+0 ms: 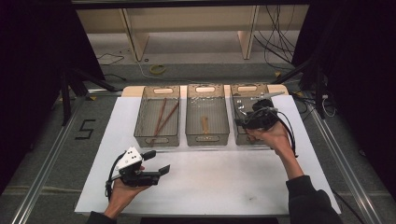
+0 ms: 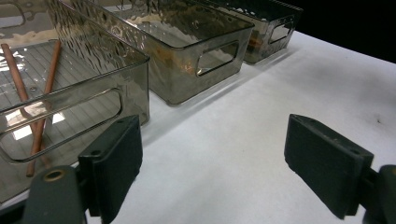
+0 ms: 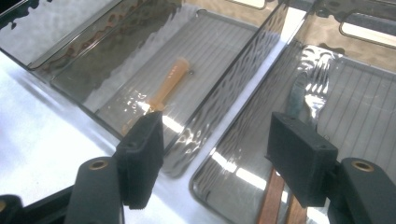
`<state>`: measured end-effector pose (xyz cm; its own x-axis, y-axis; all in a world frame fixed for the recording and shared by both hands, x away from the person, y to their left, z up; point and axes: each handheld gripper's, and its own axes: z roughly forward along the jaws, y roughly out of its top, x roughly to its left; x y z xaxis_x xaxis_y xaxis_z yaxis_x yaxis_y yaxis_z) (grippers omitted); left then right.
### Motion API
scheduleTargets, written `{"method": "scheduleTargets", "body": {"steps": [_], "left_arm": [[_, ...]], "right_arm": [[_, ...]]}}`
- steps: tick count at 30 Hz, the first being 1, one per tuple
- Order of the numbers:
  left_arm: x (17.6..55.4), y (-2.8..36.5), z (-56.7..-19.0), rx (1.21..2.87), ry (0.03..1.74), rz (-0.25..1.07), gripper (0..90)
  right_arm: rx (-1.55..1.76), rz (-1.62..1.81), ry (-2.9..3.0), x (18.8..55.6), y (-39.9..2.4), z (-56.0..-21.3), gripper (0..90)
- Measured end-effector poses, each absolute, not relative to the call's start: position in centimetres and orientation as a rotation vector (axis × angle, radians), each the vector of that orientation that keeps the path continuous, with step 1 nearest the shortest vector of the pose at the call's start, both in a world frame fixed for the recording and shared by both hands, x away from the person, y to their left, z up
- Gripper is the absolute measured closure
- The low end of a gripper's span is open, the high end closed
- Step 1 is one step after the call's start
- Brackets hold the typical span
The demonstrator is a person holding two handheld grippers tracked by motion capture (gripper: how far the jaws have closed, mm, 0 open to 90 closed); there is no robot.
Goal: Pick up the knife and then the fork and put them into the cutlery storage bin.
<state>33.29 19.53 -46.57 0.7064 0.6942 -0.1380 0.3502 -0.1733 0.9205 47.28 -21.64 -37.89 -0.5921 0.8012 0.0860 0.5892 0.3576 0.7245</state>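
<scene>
Three smoky bins are lined up on the bench, and a fork is seen lying lengthwise just beyond the released right claw.

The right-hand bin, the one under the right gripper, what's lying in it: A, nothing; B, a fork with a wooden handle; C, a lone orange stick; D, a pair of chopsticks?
B: the right gripper view shows a metal fork with a wooden handle lying in the right-hand bin.
</scene>
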Motion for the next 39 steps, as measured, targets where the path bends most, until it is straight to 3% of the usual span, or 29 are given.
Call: {"method": "scheduleTargets", "body": {"steps": [39], "left_arm": [[33.7, 19.4, -46.7, 1.780, 0.837, 0.360, 18.7]], "right_arm": [[1.176, 1.285, 2.290, 42.6, -21.1, -39.9, 30.1]]}}
